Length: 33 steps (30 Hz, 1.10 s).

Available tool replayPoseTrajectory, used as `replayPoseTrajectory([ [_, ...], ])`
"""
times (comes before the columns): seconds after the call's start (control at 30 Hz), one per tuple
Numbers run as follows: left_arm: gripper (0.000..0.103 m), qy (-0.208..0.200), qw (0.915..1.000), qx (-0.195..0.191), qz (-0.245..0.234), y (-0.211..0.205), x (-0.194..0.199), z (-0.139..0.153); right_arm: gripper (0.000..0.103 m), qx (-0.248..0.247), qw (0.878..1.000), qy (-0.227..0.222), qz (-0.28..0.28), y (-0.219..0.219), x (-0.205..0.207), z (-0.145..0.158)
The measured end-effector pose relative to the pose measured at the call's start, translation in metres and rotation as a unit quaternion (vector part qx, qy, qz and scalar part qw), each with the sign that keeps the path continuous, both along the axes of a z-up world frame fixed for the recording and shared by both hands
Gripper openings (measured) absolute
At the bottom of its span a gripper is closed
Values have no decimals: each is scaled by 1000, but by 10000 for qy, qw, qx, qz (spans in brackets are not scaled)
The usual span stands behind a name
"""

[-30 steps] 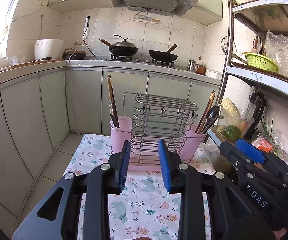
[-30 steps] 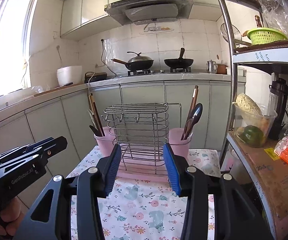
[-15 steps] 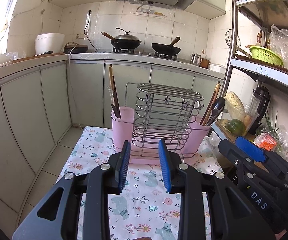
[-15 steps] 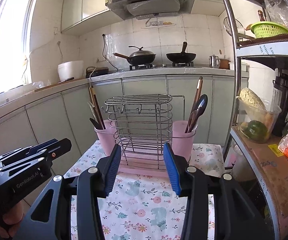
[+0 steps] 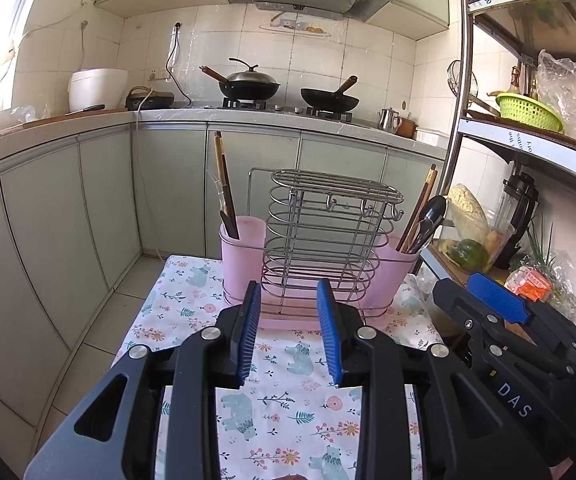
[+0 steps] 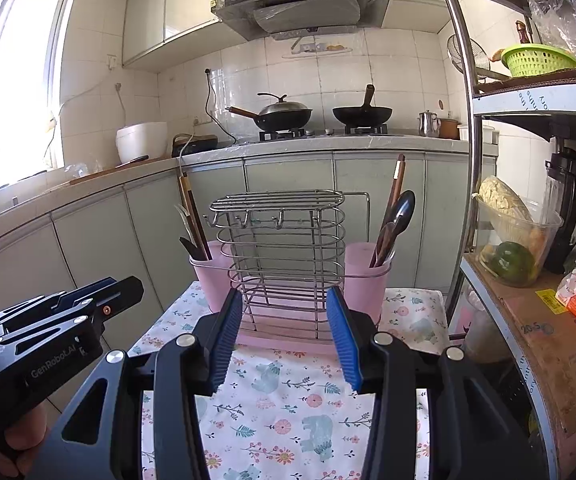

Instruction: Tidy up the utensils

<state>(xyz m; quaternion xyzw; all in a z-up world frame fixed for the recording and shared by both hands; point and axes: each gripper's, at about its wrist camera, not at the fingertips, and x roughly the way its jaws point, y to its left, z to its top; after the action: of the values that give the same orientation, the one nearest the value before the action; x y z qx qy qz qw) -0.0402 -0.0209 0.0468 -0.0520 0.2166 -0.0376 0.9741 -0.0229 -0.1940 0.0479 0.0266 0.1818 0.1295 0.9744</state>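
Utensils (image 5: 227, 196) stand sorted upright in two pink cups (image 5: 243, 256) flanking a wire rack (image 5: 319, 240) at the table's (image 5: 288, 420) far edge, so both grippers, left (image 5: 289, 332) and right (image 6: 286, 336), hover with jaws wide and empty.

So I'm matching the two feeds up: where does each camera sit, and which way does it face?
Left wrist: sits on the left gripper, facing the wire rack and stove wall; its own open fingers show, with the right gripper at the right edge.
Right wrist: sits on the right gripper, facing the same way; the left gripper and a hand show at left.
Shared: rack, pink cups, floral cloth.
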Motion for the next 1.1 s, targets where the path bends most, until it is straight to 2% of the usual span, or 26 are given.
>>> replayPoseTrajectory([
  [1.1,29,101,9999,14,16,-1,9,-5,43,-9,10000,97,20,-2,11,-7],
])
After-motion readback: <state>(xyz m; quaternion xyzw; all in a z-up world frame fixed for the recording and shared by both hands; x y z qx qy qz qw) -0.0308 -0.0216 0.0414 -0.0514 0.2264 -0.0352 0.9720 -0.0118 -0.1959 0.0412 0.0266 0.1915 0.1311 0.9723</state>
